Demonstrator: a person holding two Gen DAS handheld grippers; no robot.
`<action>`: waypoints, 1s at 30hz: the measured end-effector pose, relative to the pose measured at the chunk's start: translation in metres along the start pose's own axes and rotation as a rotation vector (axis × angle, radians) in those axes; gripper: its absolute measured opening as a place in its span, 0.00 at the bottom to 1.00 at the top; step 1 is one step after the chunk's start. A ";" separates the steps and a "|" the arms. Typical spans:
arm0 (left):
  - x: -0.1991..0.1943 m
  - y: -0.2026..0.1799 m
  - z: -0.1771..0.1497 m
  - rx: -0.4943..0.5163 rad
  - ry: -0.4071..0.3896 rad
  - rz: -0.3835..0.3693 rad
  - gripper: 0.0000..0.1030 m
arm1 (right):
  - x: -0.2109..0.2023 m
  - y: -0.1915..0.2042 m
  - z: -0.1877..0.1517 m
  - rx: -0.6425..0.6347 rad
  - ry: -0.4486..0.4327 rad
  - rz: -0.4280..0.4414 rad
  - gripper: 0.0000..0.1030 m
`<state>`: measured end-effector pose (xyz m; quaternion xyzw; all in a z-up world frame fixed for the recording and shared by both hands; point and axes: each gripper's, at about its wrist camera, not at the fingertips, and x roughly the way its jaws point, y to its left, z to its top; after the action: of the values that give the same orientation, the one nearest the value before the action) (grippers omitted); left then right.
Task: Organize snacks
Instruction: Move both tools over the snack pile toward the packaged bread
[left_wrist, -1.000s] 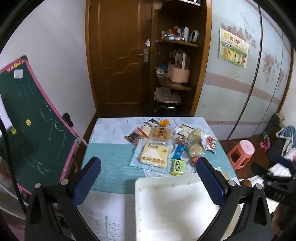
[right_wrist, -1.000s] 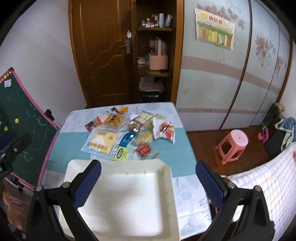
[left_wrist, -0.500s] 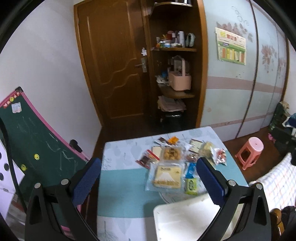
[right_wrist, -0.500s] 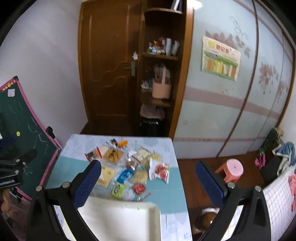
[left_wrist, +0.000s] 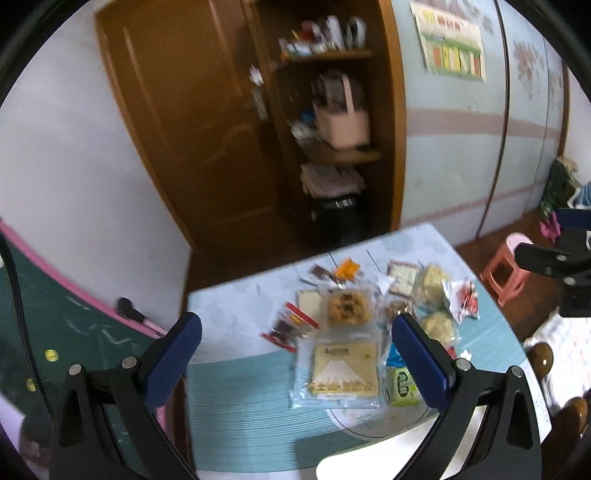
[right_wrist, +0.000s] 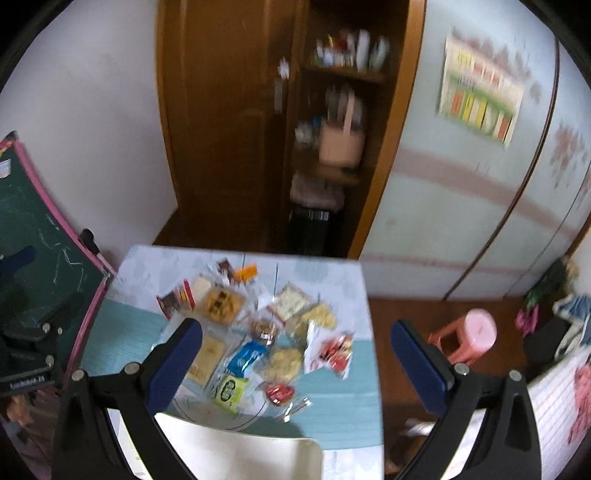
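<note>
Bedroom table (left_wrist: 236, 398) held snack packets (left_wrist: 343, 369) | white tray (right_wrist: 236, 454) near | our left gripper (left_wrist: 295, 354) and right gripper (right_wrist: 295, 354) spread wide, empty.

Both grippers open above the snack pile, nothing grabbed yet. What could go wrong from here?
1. The snack packets overlap in a tight heap; the open left gripper may pinch the neighbouring green packet along with the large clear bag with a mountain print.
2. The red-and-white crinkly bag lies near the table's right edge; a nudge from the open right gripper might push it off.
3. Both views are motion-blurred, so aim may be off.
</note>
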<state>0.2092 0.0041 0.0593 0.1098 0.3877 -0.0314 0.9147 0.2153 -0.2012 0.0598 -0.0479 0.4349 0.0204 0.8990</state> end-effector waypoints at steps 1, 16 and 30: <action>0.017 -0.004 -0.003 0.005 0.024 -0.005 0.99 | 0.012 -0.001 -0.002 0.005 0.022 0.002 0.99; 0.202 -0.033 -0.077 -0.082 0.426 -0.101 0.99 | 0.191 -0.013 -0.058 0.157 0.432 0.084 0.90; 0.239 -0.056 -0.098 -0.052 0.548 -0.120 0.99 | 0.246 0.000 -0.082 0.246 0.577 0.155 0.87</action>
<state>0.2992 -0.0217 -0.1881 0.0675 0.6270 -0.0444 0.7748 0.3040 -0.2108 -0.1833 0.0905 0.6733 0.0219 0.7335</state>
